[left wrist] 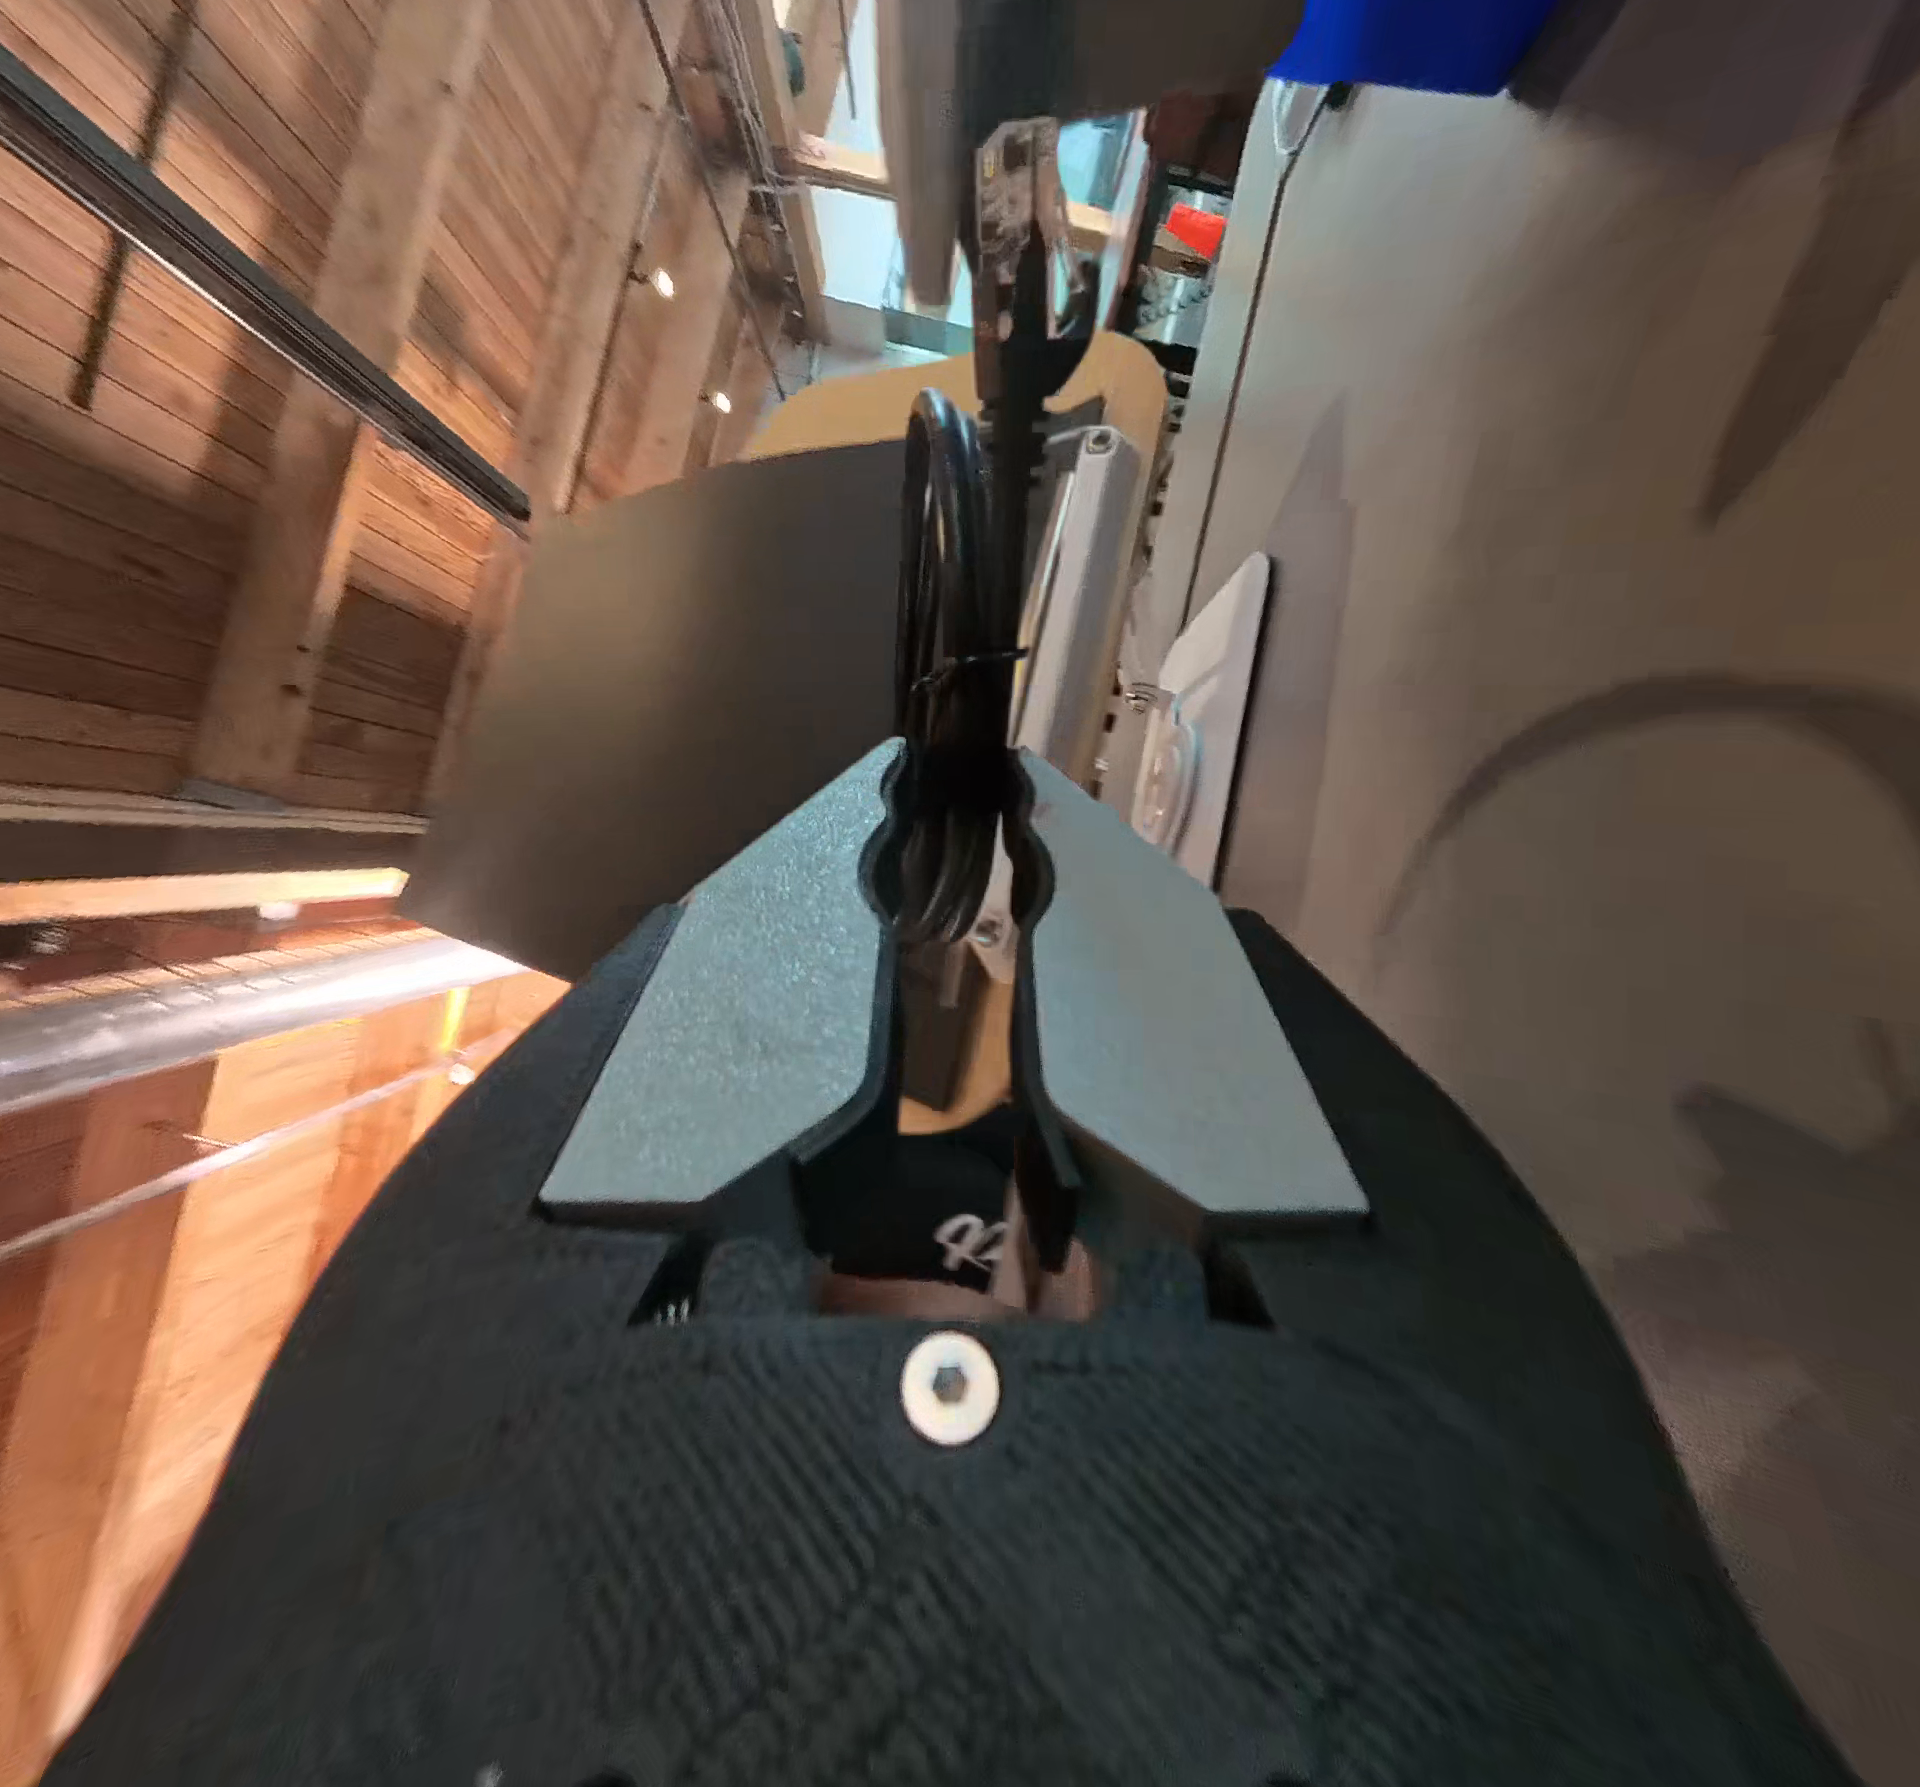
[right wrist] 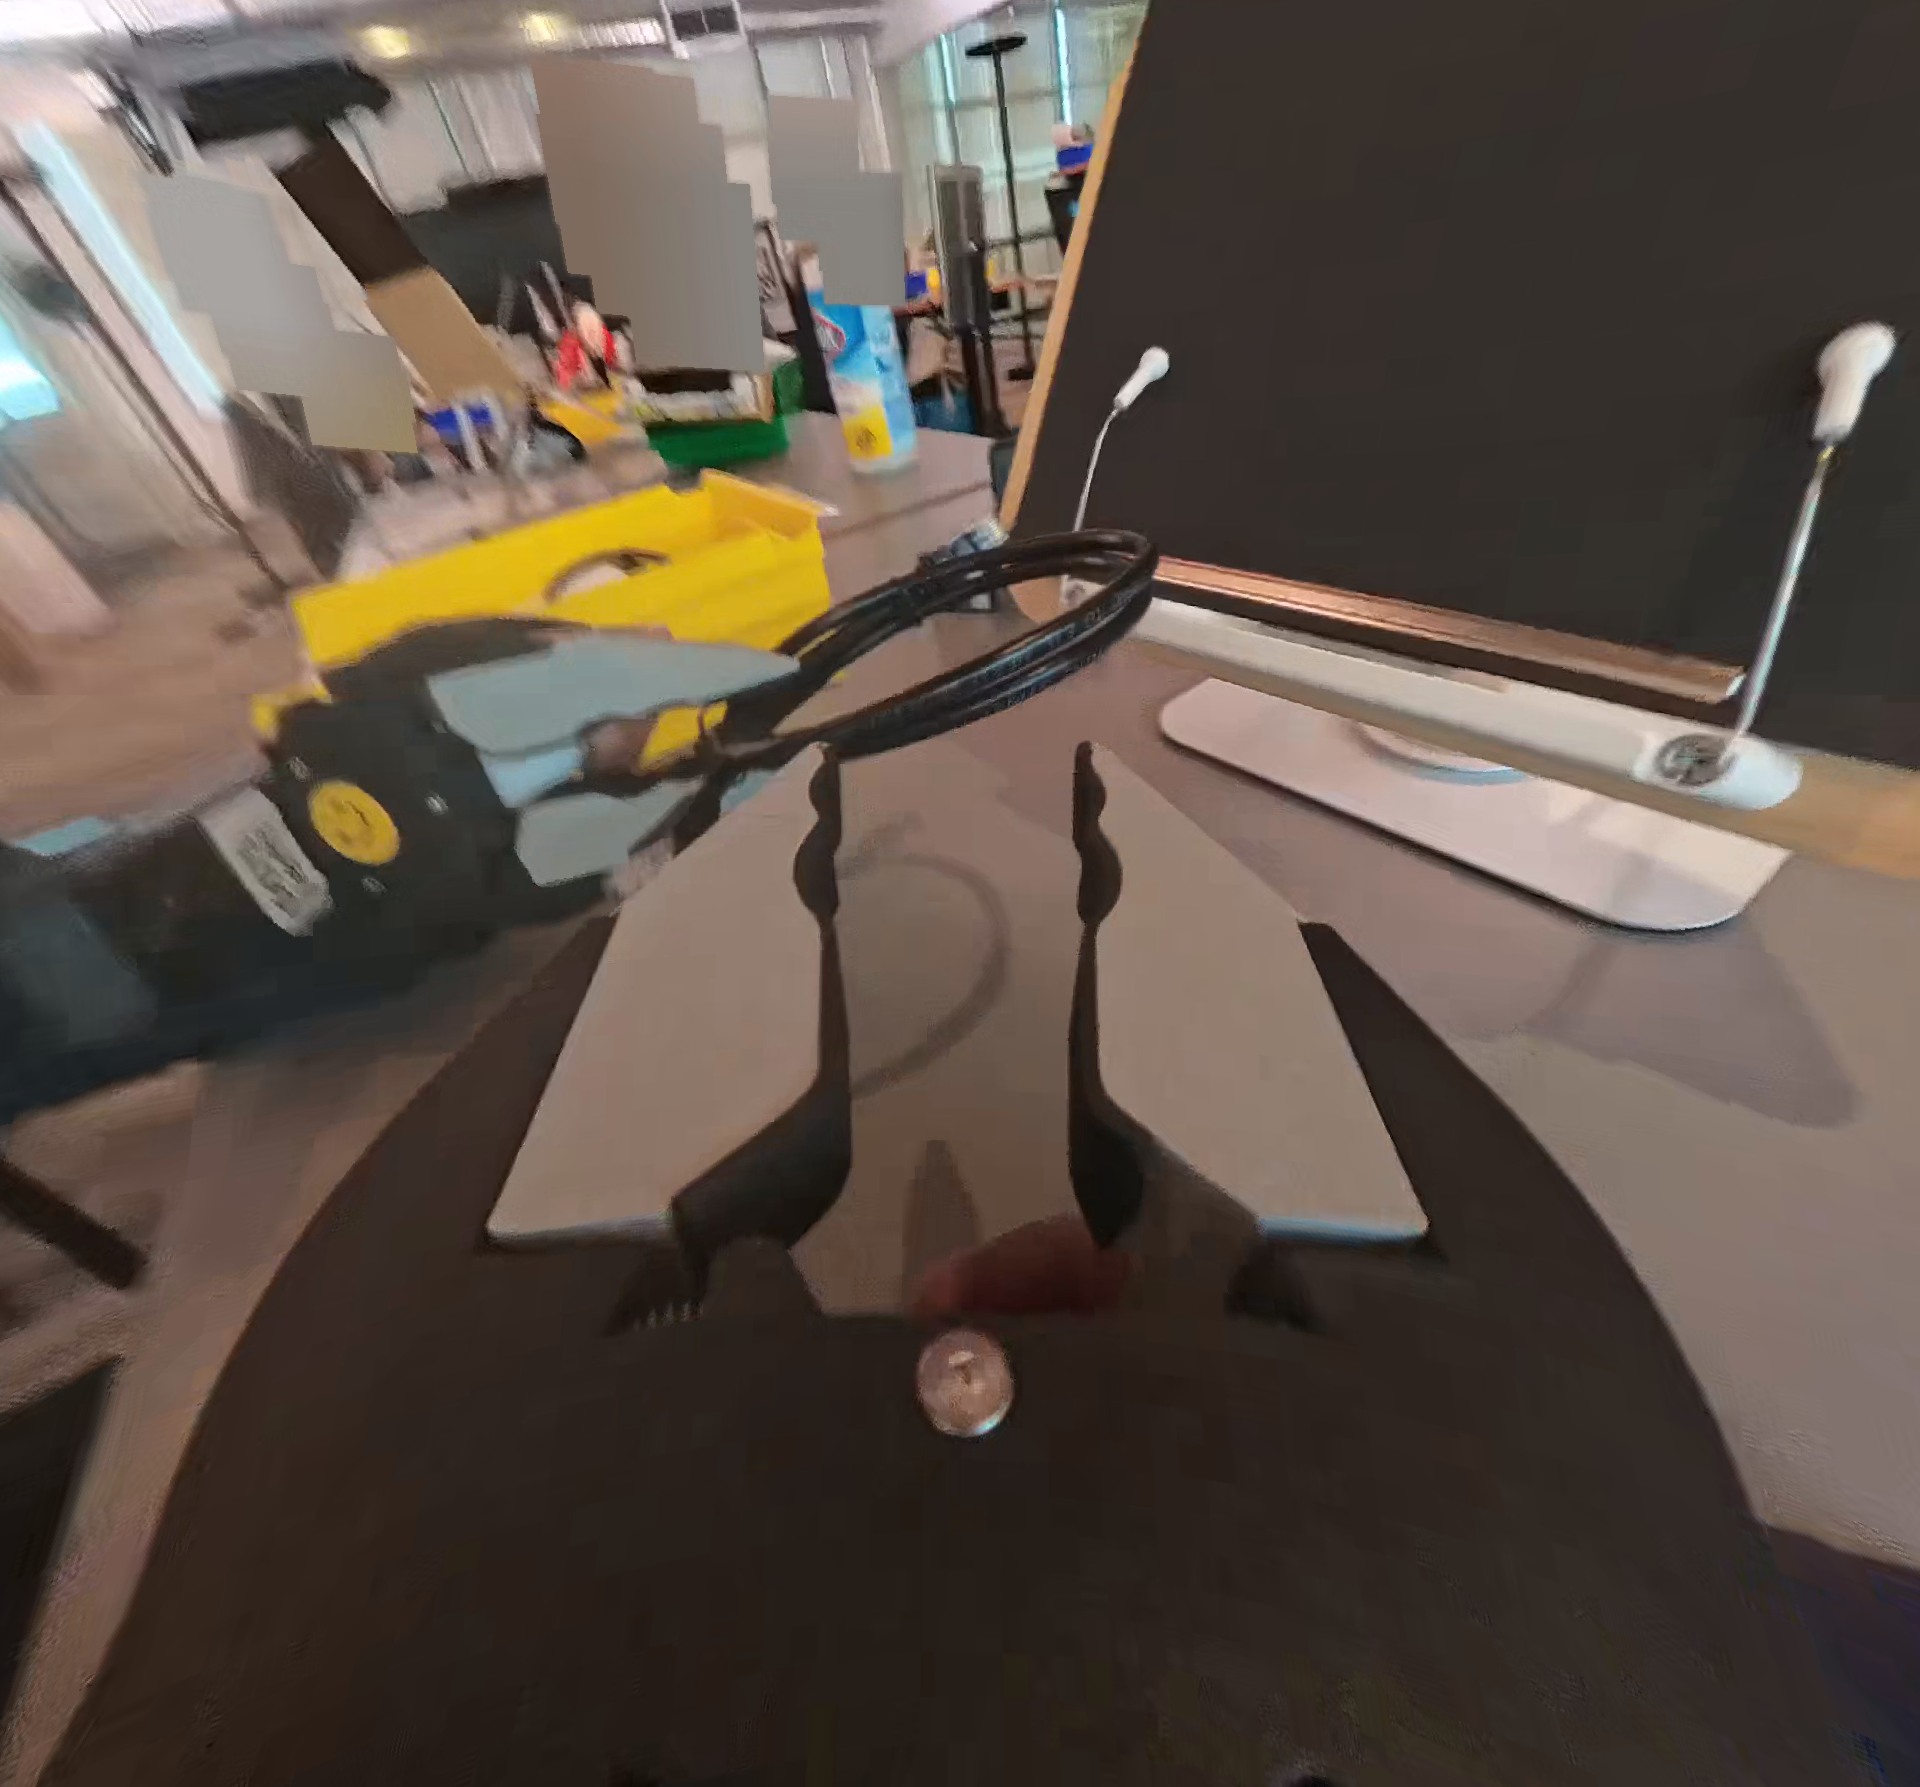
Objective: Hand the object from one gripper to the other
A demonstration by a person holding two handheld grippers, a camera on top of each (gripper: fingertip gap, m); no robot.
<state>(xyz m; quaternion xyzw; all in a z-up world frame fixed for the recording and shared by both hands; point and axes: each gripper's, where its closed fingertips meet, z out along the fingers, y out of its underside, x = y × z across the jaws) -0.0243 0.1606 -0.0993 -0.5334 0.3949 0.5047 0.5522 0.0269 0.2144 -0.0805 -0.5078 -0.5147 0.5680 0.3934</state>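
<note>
A coiled black cable (left wrist: 951, 594), bound with a thin tie, stands up between the fingertips of my left gripper (left wrist: 958, 781), which is shut on it. The left wrist view is rolled sideways and blurred. In the right wrist view the same left gripper (right wrist: 769, 698) comes in from the left and holds the cable coil (right wrist: 987, 636) out above the table. My right gripper (right wrist: 956, 771) is open and empty, its fingertips just below and in front of the coil, not touching it.
A dark board on a white stand (right wrist: 1455, 802) with two thin white-tipped rods stands at the right on the grey table (right wrist: 1558, 1062). A yellow bin (right wrist: 623, 563) sits behind the left gripper. Cluttered tables and a wipes canister (right wrist: 873, 387) lie farther back. About 8 cm separates my left fingertips from my right.
</note>
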